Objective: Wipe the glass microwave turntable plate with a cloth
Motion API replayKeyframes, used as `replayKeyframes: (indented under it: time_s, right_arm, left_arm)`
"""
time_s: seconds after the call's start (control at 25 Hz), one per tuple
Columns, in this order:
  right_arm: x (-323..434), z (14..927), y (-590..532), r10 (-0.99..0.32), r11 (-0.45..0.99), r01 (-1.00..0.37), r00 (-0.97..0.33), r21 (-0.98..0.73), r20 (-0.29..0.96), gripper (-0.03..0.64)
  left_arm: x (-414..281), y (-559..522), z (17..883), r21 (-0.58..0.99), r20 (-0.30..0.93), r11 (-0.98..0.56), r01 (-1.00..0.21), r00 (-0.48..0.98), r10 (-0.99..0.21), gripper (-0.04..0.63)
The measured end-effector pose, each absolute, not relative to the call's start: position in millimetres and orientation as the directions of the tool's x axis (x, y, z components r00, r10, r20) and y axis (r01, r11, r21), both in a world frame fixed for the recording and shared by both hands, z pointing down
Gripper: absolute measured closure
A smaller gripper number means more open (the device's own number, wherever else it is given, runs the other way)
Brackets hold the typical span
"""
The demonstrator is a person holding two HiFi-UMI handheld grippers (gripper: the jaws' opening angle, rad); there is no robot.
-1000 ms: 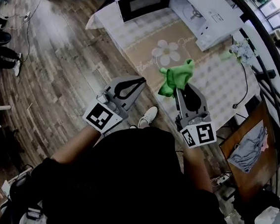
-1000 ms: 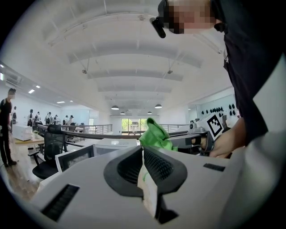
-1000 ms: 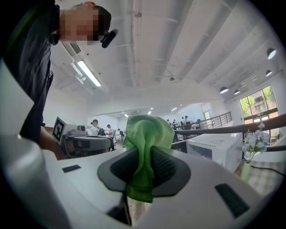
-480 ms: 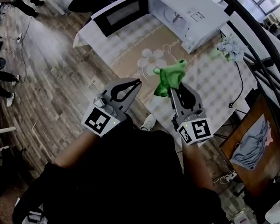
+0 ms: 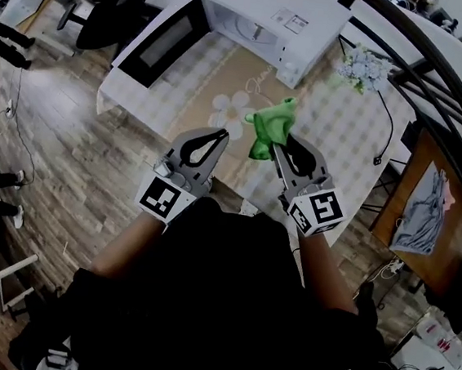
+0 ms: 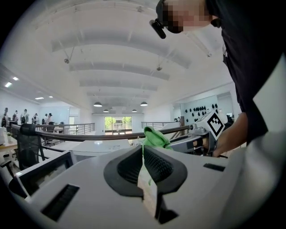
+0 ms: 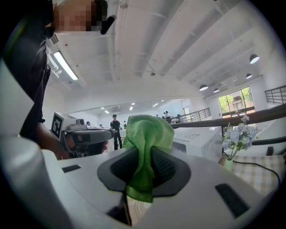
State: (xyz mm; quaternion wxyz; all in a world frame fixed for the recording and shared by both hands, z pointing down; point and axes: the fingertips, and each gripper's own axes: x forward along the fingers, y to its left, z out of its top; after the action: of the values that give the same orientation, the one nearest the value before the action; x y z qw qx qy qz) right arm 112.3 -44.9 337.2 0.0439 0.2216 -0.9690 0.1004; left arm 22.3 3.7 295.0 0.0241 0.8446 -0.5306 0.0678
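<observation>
— Where's the cloth?
— The green cloth [image 5: 268, 128] is pinched in the right gripper [image 5: 279, 147]. The jaws are closed on its middle, with a bunch standing above the tips and a tail hanging below, over the table's [image 5: 342, 142] near edge.
— And the left gripper [image 5: 221, 135]?
— Its jaws are together with nothing between them, just beside the right one.
— The glass plate?
— Can't make it out. The white microwave [image 5: 303, 9] sits at the table's far edge with its door [image 5: 160, 41] swung open.
</observation>
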Motion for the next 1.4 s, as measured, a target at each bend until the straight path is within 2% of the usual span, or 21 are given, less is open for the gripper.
replayKeyframes:
  time_s: [0.36, 0.64, 0.88, 1.4]
  right_arm:
    - [84, 367, -93, -0.604, 0.747, -0.645, -0.76, -0.161, 0.241, 0.518]
    - [64, 400, -114, -0.667, 0.67, -0.727, -0.678, -0.151, 0.309, 0.518]
    - [40, 448, -127, -0.673, 0.622, -0.772, -0.614, -0.134, 0.412, 0.518]
    - [-12, 541, -155, -0.637, 0.556, -0.818, -0.531, -0.144, 0.558, 0.518]
  left_arm:
    - [-13, -57, 319, -0.002, 0.151, -0.633, -0.774, 0.625, -0.766, 0.571]
    - [-25, -89, 348, 0.034, 0.159, -0.737, -0.675, 0.732, -0.662, 0.575]
    - [-38, -108, 377, 0.067, 0.171, -0.778, -0.625, 0.775, -0.608, 0.575]
    - [-68, -137, 422, 0.116, 0.195, -0.793, -0.598, 0.797, -0.572, 0.574]
